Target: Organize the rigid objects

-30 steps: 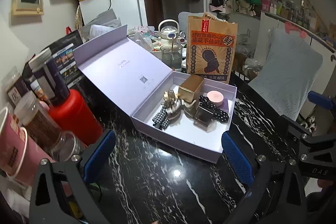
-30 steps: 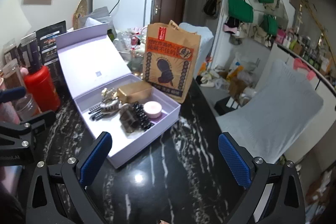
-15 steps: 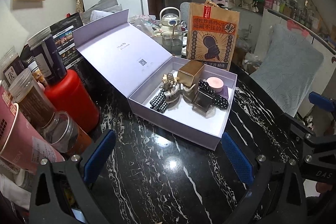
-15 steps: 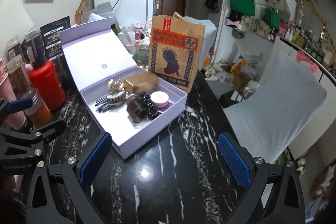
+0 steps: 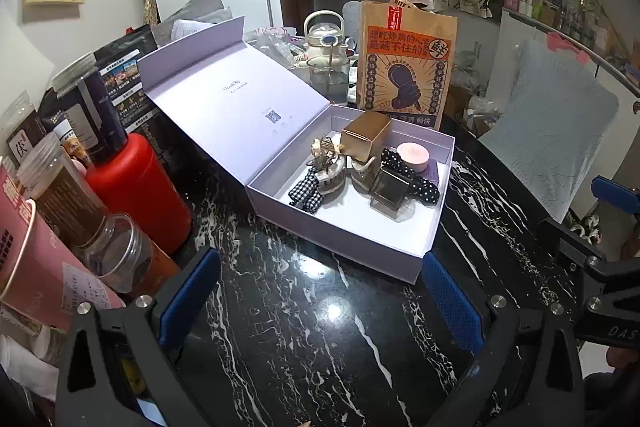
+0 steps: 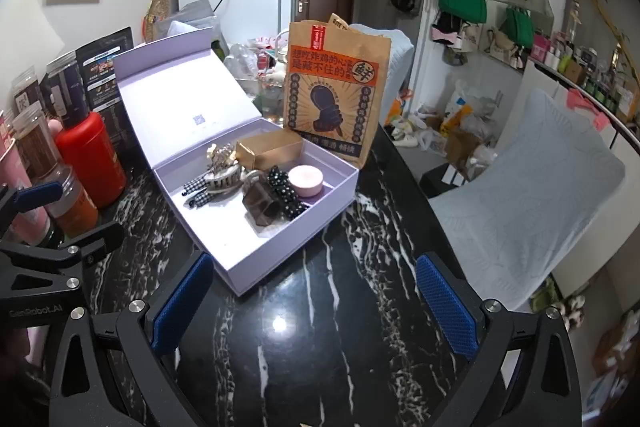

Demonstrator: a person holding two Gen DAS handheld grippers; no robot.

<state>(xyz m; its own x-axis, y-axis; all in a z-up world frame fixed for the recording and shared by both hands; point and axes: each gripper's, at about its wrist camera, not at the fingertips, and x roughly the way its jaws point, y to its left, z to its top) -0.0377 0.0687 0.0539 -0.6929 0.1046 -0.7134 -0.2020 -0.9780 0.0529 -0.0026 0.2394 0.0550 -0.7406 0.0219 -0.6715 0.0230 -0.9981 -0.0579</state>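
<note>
An open box sits on the worktop, its lid leaning back to the left. Inside lie a carton, a candle and hair clips. A paper bag stands behind it, and jars crowd its left.

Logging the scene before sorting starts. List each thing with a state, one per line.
Lavender gift box: lid open, leaning back.
Gold carton: closed, inside the box.
Paper bag: upright behind the box.
Left gripper: open, empty.
Right gripper: open, empty.
</note>
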